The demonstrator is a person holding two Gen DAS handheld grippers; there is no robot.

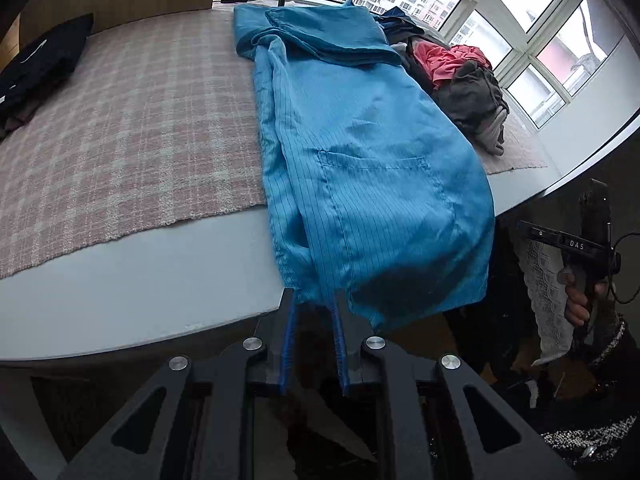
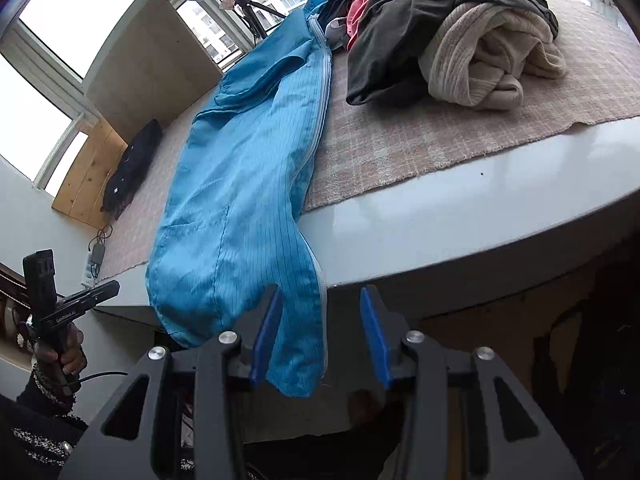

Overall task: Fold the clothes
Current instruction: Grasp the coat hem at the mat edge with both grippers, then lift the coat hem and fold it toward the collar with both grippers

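Note:
A blue striped garment [image 1: 360,140] lies lengthwise on the table, its top part folded over at the far end. Its hem hangs over the table's front edge [image 1: 140,280]. My left gripper [image 1: 314,300] sits just below that edge at the hem's left corner. Its blue pads stand a narrow gap apart, and dark floor shows between them. In the right wrist view the garment [image 2: 240,180] drapes down between the fingers of my right gripper [image 2: 320,294]. That gripper's jaws are wide apart, and the right pad [image 2: 374,336] is clear of the cloth.
A pile of clothes in red, dark grey and cream [image 2: 440,28] sits on the pink checked mat [image 2: 440,140] to the right of the garment. A dark folded item [image 1: 40,64] lies at the far left. Windows run behind the table. A person's hand [image 1: 576,300] is at the right.

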